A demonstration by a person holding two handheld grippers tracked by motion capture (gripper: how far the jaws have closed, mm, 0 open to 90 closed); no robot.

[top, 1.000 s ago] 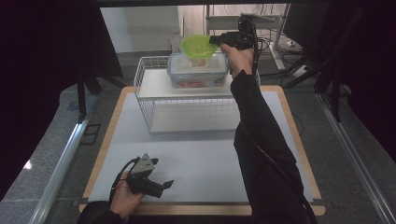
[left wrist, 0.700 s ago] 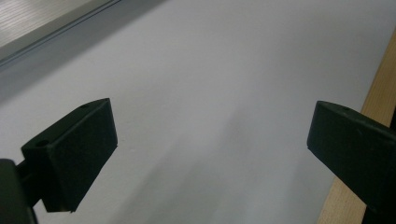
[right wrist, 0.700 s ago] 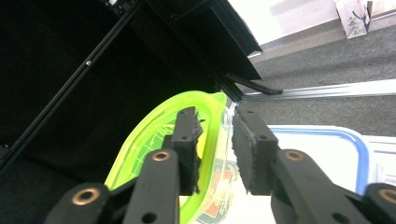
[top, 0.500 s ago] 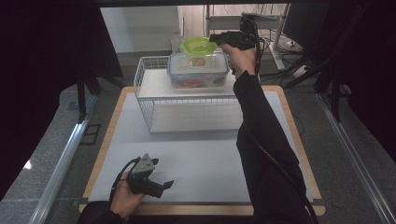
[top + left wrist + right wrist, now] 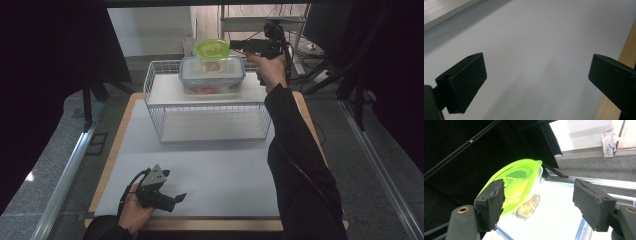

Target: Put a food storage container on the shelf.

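- Bowl: bright lime green, translucent; reads yellow-green in the right gripper view.
- Storage box: clear walls, pale blue rim on the lid; red contents show through the side.
- Label on the box lid: red and dark print.
- Wire rack: white wire grid, white shelf boards.
- Table mat: plain pale grey-white; light wood border around it.
- Right gripper: black; jaw pads dark grey and rough in the right gripper view.
- Left gripper: black, grey three-cornered plate on top.
- Sleeve: black.
- Backdrop curtains: black.
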